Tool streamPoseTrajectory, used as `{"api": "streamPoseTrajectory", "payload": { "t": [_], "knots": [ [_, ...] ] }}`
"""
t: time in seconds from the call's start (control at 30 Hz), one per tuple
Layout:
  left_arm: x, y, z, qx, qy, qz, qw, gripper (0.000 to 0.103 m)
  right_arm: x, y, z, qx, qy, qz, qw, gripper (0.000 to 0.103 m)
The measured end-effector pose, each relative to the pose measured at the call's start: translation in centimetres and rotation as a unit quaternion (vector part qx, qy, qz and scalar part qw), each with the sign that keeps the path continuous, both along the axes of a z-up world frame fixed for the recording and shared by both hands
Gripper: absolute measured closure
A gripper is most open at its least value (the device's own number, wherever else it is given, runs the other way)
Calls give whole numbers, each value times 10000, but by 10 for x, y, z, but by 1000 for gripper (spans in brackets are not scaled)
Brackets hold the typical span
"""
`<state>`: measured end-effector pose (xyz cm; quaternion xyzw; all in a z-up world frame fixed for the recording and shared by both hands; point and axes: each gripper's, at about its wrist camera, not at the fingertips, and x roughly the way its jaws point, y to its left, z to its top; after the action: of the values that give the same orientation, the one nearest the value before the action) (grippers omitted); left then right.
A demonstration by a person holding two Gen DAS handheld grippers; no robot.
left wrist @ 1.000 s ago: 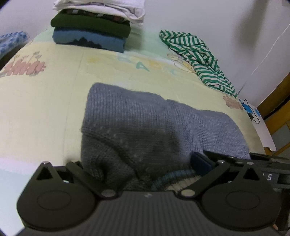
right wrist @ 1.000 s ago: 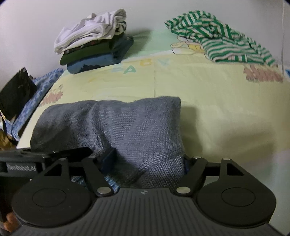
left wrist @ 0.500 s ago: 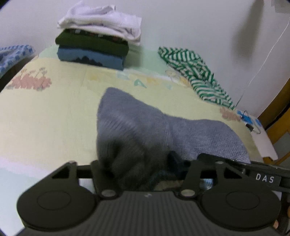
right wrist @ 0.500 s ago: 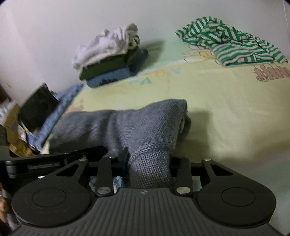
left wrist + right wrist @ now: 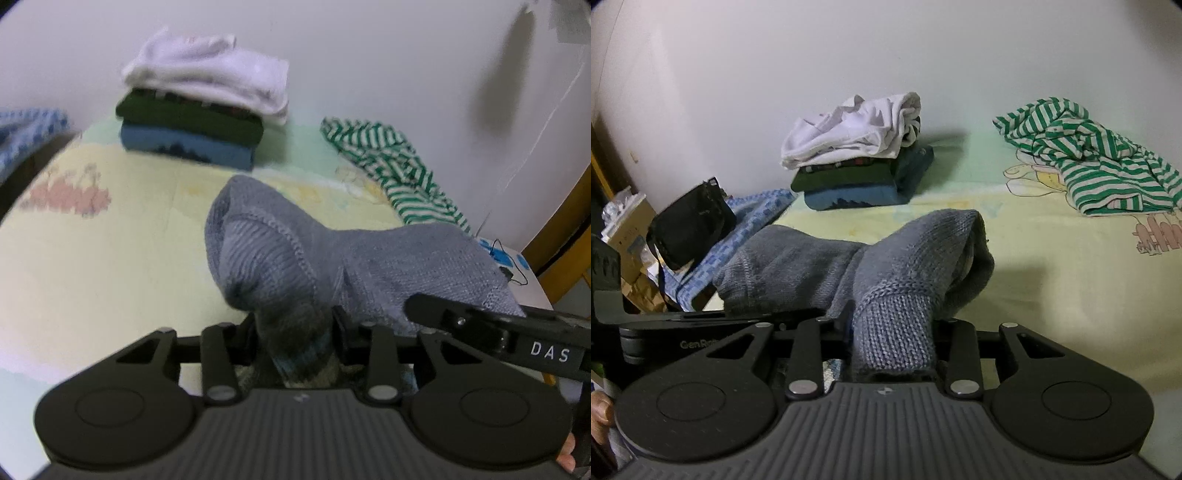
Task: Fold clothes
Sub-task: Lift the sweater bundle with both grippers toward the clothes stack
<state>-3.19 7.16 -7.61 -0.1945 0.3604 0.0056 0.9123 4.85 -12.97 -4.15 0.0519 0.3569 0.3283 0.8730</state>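
Between the jaws of the left gripper [image 5: 293, 328] sits a bunched handful of the grey sweater [image 5: 369, 266], the jaws drawn in tight on the knit; the right gripper [image 5: 892, 332] is likewise clamped on the ribbed hem at the sweater's other side. A second ago the sweater lay flat on the bed [image 5: 1052, 295] with both grippers spread at its near edge; now it hangs lifted between them, its far end sagging and its folded bulk clear of the sheet. That suggests the folding of this piece is done or nearly so and it is being carried, most likely toward the stack [image 5: 860, 166] of folded clothes by the wall, though a further fold in the air is also possible. Farther off on the right, a striped shirt [image 5: 1100, 162] lies crumpled and unfolded near the wall, so the task looks unfinished.
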Motion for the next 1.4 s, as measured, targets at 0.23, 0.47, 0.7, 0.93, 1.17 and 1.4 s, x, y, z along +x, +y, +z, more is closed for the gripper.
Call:
{"api": "streamPoseTrajectory", "payload": {
  "t": [0.23, 0.47, 0.7, 0.93, 1.17, 1.4],
  "knots": [
    [-2, 7, -20, -19, 147, 96, 9998, 18, 2, -12, -28, -250, 275, -169, 9992, 67],
    [-2, 27, -40, -566, 327, 155, 9977, 2, 9, -22, -40, -287, 440, -319, 9981, 44],
    [19, 9, -40, -560, 280, -173, 9979, 16, 21, -24, -55, -67, 775, -449, 9960, 29],
    [21, 4, -22, -566, -124, -34, 9983, 63, 21, -22, -38, 161, 618, -292, 9975, 64],
    [23, 9, 18, -419, -718, -230, 9963, 68, 29, -6, 16, 445, 93, -213, 9987, 67],
    [62, 63, 99, -11, -1404, -293, 9897, 67, 61, 25, 80, 733, -432, 6, 9964, 67]
  ]
}}
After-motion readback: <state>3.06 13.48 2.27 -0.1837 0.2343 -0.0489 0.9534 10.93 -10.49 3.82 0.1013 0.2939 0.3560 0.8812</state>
